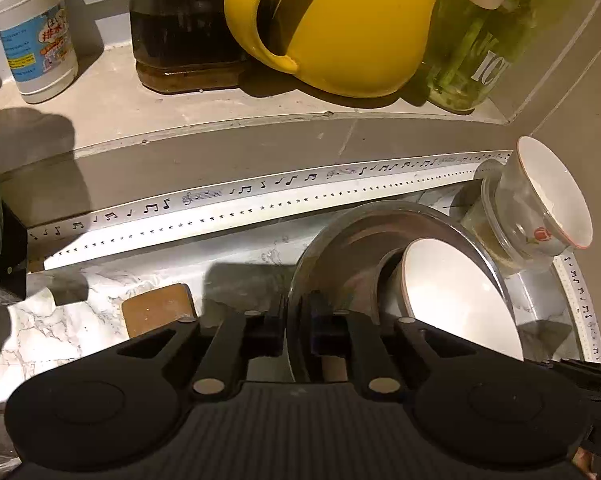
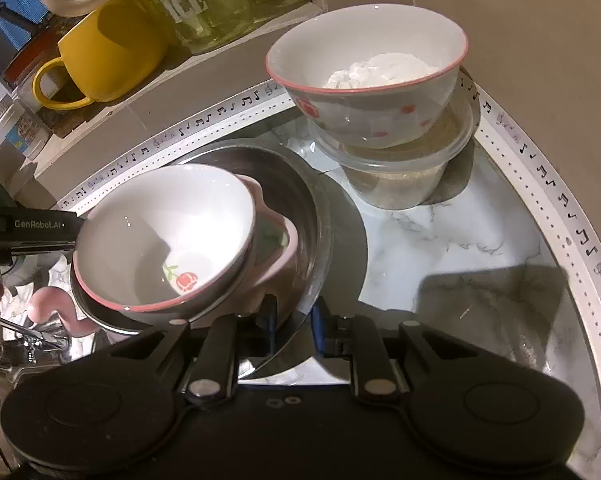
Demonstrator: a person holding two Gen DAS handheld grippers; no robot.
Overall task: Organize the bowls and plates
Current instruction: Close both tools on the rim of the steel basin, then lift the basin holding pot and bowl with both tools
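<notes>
While marble counter (image 2: 440, 232) carries everything, glass plate (image 2: 320, 216) sits mid-counter, opposite rim edges pinched between jaws of left gripper (image 1: 298, 320) and right gripper (image 2: 294, 320). Pink dish (image 2: 278, 248) on plate. Rose-print bowl (image 2: 164, 236) nested in dish, just ahead of both grippers.

- Glass plate (image 2: 320, 216): clear, round, lying on the marble counter, its near rim sitting between black gripper fingers.
- Rose bowl (image 2: 164, 236): white, pink-rimmed, empty, sitting tilted on the glass plate.
- Pink dish (image 2: 276, 248): wavy-edged, lying under that bowl.
- Second rose bowl (image 2: 366, 76): holding white powder, resting behind the glass plate, atop a clear container (image 2: 400, 172).
</notes>
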